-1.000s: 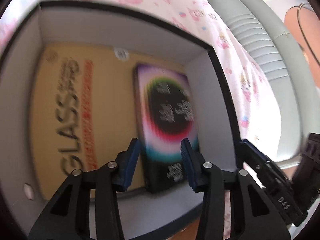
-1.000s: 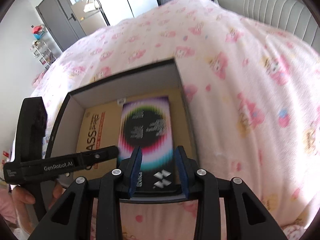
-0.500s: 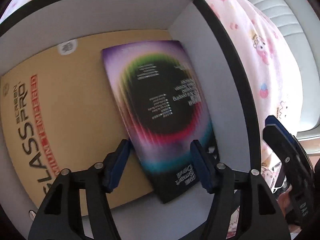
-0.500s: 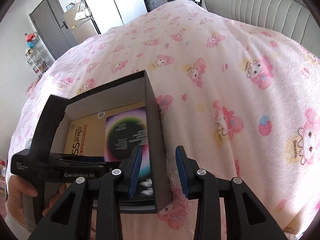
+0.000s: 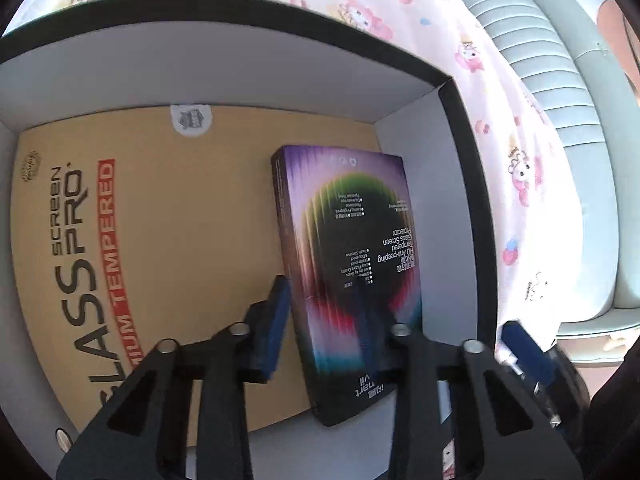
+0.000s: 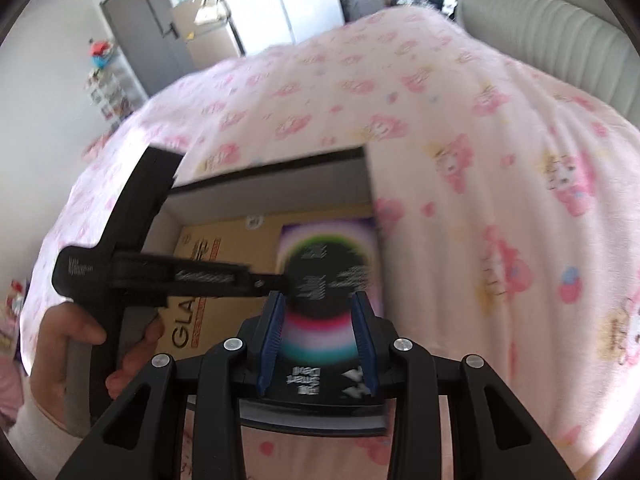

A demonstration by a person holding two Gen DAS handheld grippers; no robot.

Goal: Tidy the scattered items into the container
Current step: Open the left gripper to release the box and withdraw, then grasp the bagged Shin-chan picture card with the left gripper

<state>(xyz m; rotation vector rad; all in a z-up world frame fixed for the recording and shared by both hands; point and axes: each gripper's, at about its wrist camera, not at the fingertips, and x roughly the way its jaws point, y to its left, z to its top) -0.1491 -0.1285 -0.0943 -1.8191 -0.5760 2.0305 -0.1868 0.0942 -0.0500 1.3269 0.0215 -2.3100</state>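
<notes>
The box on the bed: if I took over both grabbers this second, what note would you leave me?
Left gripper: jaws have just been closing, with the colourful pack between them. Its right pad is hidden, so the grip is unclear.
Right gripper: slightly open, empty, at the container's near end.
Done: the colourful pack and the tan GLASS pack are both inside the container.
Left: probably let the colourful pack go. No loose items show on the bedspread.
</notes>
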